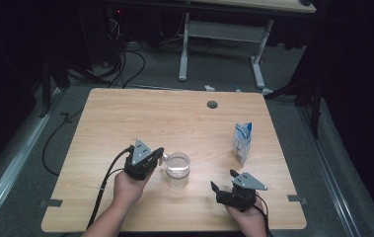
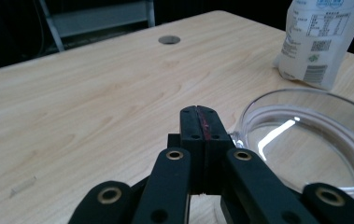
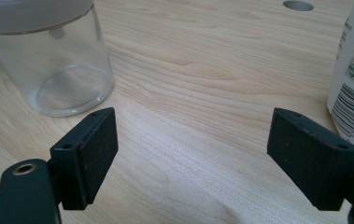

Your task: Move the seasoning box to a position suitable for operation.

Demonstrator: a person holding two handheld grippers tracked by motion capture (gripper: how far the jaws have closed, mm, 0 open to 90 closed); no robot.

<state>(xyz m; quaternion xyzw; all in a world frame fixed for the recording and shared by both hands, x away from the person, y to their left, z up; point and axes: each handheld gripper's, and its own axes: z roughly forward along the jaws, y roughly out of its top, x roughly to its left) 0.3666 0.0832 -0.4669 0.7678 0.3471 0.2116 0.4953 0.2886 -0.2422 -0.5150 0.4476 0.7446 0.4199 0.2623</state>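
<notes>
Now the left gripper (image 1: 161, 154) sits with its jaws pressed fully together, gripping nothing, just left of the clear glass beaker (image 1: 177, 169). Farther right, the right gripper (image 1: 222, 180) gapes wide and empty, near the milk carton (image 1: 242, 142).

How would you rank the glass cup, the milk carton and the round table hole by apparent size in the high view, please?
1. milk carton and glass cup: look alike, unranked.
2. round table hole: clearly smallest.
</notes>
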